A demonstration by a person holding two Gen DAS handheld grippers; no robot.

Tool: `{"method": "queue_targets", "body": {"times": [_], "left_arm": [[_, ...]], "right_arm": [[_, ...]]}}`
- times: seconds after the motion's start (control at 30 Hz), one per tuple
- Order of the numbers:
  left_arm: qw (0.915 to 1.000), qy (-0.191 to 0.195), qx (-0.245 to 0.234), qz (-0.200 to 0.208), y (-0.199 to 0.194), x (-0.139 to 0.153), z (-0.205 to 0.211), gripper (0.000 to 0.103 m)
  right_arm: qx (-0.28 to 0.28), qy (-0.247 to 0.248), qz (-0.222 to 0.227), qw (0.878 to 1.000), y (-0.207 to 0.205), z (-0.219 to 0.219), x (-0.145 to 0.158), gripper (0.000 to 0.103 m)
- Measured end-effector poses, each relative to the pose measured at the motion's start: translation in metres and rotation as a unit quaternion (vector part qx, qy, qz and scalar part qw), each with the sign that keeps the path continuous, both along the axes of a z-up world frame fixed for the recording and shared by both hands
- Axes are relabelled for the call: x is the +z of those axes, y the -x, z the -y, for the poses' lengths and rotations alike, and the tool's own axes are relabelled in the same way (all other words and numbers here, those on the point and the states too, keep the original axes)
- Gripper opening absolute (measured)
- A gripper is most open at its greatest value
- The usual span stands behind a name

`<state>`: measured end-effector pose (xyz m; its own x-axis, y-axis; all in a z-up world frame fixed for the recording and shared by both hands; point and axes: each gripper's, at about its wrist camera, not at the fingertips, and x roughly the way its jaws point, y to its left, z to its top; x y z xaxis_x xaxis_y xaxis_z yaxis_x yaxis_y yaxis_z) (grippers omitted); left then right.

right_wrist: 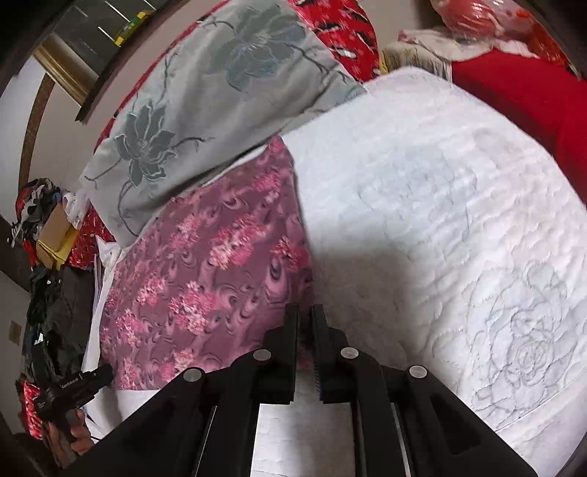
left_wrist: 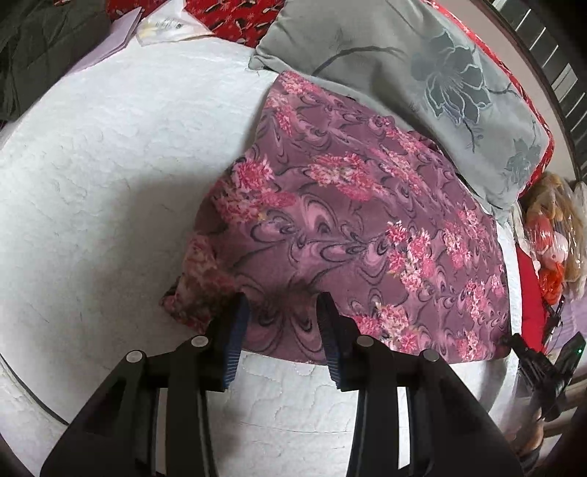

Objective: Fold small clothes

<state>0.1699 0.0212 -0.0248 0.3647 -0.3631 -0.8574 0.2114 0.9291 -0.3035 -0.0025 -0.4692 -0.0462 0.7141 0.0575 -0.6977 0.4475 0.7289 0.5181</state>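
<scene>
Plainly, the left gripper (left_wrist: 282, 304) stood with its jaws spread apart, its blue-padded fingertips (left_wrist: 234, 330) resting at the near edge of the purple floral garment (left_wrist: 348, 220), with cloth lying in the gap between them and neither pad pressing on it. The right gripper (right_wrist: 304, 315) had its jaws drawn nearly together at the garment's (right_wrist: 205, 286) near right corner; a sliver of pink cloth showed in the narrow slit, but whether the pads actually pinched it could not be told.

That garment lay spread fairly flat on the white quilted bedcover (left_wrist: 110, 183), folded into a rough rectangle, with one small reddish-patterned corner (left_wrist: 198, 286) sticking out beside the left gripper's left finger. Its far edge touched, and partly slipped beneath, a grey pillow (left_wrist: 422, 73) printed with a dark flower. Behind the pillow ran red patterned fabric (left_wrist: 238, 22).

In the right wrist view, the quilted cover (right_wrist: 440, 220) stretched away to the right, stitched with a rose design, and a red cloth (right_wrist: 513, 91) lay at its far side. A person's hand (right_wrist: 73, 429) held the other gripper's black handle at the lower left, near a heap of dark clothes (right_wrist: 51, 323) and a cardboard box (right_wrist: 55, 227).
</scene>
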Motion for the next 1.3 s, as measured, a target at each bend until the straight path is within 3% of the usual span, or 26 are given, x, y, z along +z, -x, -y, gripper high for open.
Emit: {"method": "queue_targets", "body": {"times": [0.2,0.33,0.43,0.57,0.7,0.73,0.77,0.9,0.97,1.03,1.07,1.13,1.23,1.3], "left_arm": [[0.9995,0.024,0.001,0.020,-0.013,0.019,0.003,0.038],[0.9986,0.036,0.016,0.036,-0.047,0.033,0.010,0.055],[0.9976,0.044,0.034,0.042,-0.079,0.031,0.018,0.055],[0.9985,0.037,0.021,0.033,-0.105,0.018,0.033,0.055],[0.9995,0.025,0.009,0.019,-0.122,0.010,0.049,0.055],[0.9994,0.021,0.017,0.020,-0.126,0.007,0.052,0.055],[0.9995,0.013,0.019,0.021,-0.128,0.004,0.054,0.055],[0.9980,-0.029,0.015,0.054,-0.127,0.001,0.061,0.056],[0.9970,-0.041,0.010,0.065,-0.126,0.000,0.065,0.057],[0.9961,-0.049,-0.002,0.074,-0.122,0.005,0.065,0.057],[0.9958,-0.049,-0.004,0.077,-0.120,0.009,0.063,0.057],[0.9951,-0.033,-0.005,0.093,-0.113,0.022,0.056,0.058],[0.9951,-0.025,-0.009,0.096,-0.112,0.027,0.053,0.064],[0.9961,-0.050,-0.012,0.072,-0.116,0.011,0.058,0.064]], "right_arm": [[-0.002,0.005,0.002,1.000,-0.022,0.005,0.006,0.026],[-0.007,0.011,-0.011,1.000,-0.056,0.016,0.005,0.032],[-0.023,-0.005,-0.005,1.000,-0.081,0.030,0.005,0.040],[-0.055,-0.024,-0.002,0.998,-0.122,0.048,-0.001,0.045],[-0.052,-0.013,-0.025,0.998,-0.165,0.053,-0.014,0.044],[-0.047,-0.004,-0.025,0.999,-0.174,0.052,-0.014,0.031],[-0.031,0.005,-0.010,0.999,-0.182,0.050,-0.009,0.006],[-0.021,0.042,0.051,0.998,-0.180,0.047,0.016,0.006],[-0.048,0.041,0.033,0.997,-0.175,0.059,0.005,0.004],[-0.058,0.011,-0.025,0.998,-0.176,0.070,-0.021,0.003],[-0.066,0.002,-0.018,0.998,-0.171,0.070,-0.023,0.011],[-0.089,0.026,-0.003,0.996,-0.158,0.061,-0.004,0.014],[-0.044,0.054,0.062,0.996,-0.142,0.031,0.023,0.014],[-0.013,0.066,0.070,0.995,-0.135,0.011,0.026,0.016]]}}
